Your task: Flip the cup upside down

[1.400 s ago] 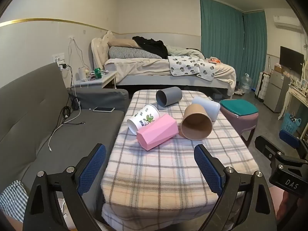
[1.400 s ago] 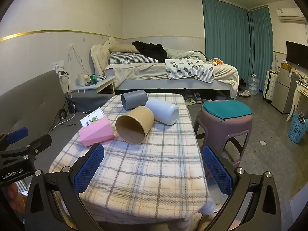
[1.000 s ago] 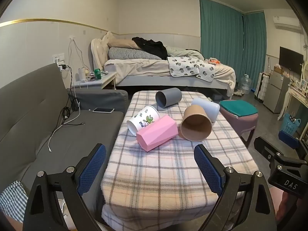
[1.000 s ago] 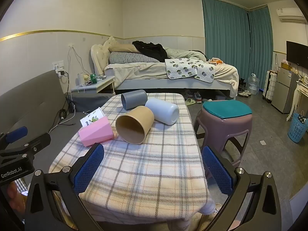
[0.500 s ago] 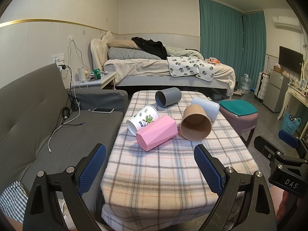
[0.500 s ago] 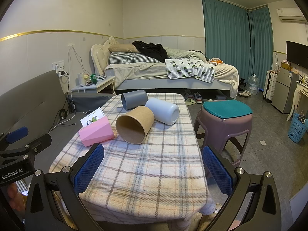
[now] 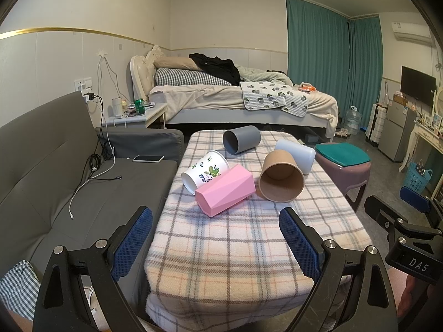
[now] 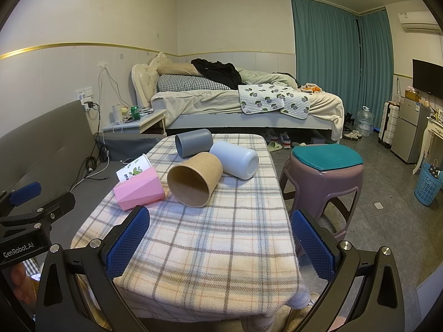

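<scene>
You face a table [image 7: 249, 249] draped in soft, woolly plaid cloth with a matt nap. On it, the brown cup [image 7: 281, 177] looks like matt kraft paper, slightly rough. Left of that brown cup, the pink cup [image 7: 225, 191] reads as smooth faceted plastic with a dull sheen, and the white cup [image 7: 205, 172] beyond it has a glossy printed surface. Behind the brown cup, the grey cup [image 7: 241, 139] and pale blue cup [image 7: 296, 152] look like smooth satin plastic. Your left gripper [image 7: 216, 244] has black matt frames, shiny metal screws, and blue knurled rubbery pads [image 7: 133, 243]; the right gripper [image 8: 220, 244] looks the same.
</scene>
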Demonstrator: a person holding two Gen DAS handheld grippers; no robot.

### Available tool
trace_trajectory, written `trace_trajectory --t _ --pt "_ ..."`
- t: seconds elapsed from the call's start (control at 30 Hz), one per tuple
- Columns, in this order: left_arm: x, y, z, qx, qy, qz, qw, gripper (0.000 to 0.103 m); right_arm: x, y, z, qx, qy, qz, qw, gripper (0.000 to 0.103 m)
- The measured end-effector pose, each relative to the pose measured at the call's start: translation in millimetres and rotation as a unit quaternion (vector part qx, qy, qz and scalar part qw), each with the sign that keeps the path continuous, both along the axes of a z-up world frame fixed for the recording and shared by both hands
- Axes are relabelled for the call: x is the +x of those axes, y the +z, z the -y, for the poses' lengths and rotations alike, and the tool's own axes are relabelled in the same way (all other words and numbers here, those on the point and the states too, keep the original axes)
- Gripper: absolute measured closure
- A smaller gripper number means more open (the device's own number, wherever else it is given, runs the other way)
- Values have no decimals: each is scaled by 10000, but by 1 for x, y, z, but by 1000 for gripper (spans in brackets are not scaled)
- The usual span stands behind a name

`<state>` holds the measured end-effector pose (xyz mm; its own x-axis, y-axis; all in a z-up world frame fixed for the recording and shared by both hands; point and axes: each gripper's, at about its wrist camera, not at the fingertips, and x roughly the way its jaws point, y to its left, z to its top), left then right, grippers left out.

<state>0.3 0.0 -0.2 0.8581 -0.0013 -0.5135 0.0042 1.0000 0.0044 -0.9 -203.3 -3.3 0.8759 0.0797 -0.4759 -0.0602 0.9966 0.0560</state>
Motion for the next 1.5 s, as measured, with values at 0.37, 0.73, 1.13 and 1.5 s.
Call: trace_trajectory --t 0.37,0.73,1.13,1.5 --pt "0 0 0 -1 -4 1 10000 7 0 0 0 -2 -1 7 10000 0" --pt "0 0 0 2 -5 0 10000 7 0 -1 -1 -1 -4 3 10000 0" --pt "0 0 0 6 -3 0 10000 7 0 0 0 -3 -4 6 10000 0" --pt "0 0 0 4 -2 2 10000 7 1 2 2 1 4 -4 10000 0"
